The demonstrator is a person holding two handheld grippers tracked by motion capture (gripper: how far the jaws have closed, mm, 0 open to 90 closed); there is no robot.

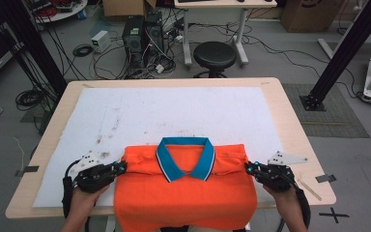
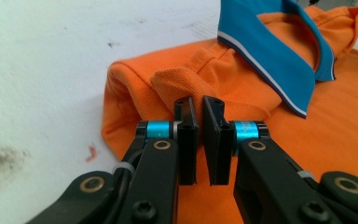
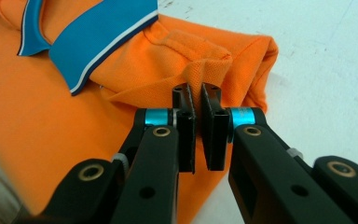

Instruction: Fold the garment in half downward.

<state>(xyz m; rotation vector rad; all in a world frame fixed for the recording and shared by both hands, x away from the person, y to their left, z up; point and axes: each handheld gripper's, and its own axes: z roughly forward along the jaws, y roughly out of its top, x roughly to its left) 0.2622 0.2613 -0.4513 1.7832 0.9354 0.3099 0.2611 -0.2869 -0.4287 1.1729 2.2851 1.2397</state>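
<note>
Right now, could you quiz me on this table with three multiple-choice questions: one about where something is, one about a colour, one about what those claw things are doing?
1. Where does the orange shirt lie?
A. At the near edge of the table, partly hanging over it
B. At the far edge
C. On the floor

2. What colour is the collar?
A. Green
B. Blue with a white stripe
C. Black

3. How do the left gripper and right gripper stand?
A. Both wide open above the shirt
B. One lies on the table
C. Both nearly closed, pinching folded shirt fabric

Answers: 1 A, the hem drops past the near edge. 2 B, the gripper views show the stripe. 3 C, a fold sits at each pair of jaws.
</note>
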